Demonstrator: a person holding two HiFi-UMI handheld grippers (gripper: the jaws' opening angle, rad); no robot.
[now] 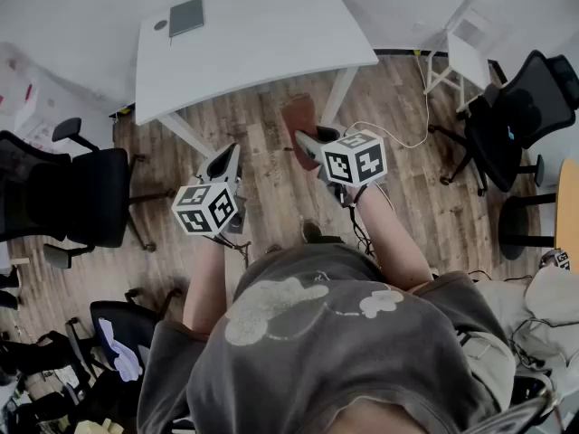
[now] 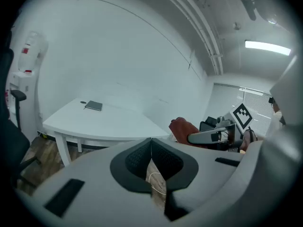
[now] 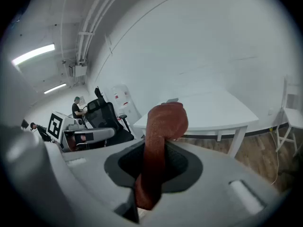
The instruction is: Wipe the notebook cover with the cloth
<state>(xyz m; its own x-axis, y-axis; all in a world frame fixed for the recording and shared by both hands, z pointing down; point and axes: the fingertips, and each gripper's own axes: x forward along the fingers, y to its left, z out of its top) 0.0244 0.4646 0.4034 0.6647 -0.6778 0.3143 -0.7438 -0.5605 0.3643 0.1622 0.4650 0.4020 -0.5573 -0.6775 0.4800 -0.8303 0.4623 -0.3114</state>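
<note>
The white table (image 1: pixel 262 43) stands well ahead, the notebook (image 1: pixel 186 16) on its far corner, forward-left of the right gripper (image 3: pixel 160 161), which is clamped on the cloth (image 3: pixel 158 141); the left gripper (image 2: pixel 151 148), pressed together and empty, is nearer.

Two grippers up front, tabletop (image 1: pixel 262 48) ahead and well apart from both.
The notebook (image 1: pixel 186 15) lies on the tabletop's far left corner. Before the tabletop, over the floor (image 1: pixel 276 202), the left gripper (image 1: pixel 226 157) and the right gripper (image 1: pixel 304 139) sit side by side, the cloth (image 1: pixel 298 116) between the right one's jaws. One office chair (image 1: pixel 86 197) stands left, another office chair (image 1: pixel 529 116) right.
</note>
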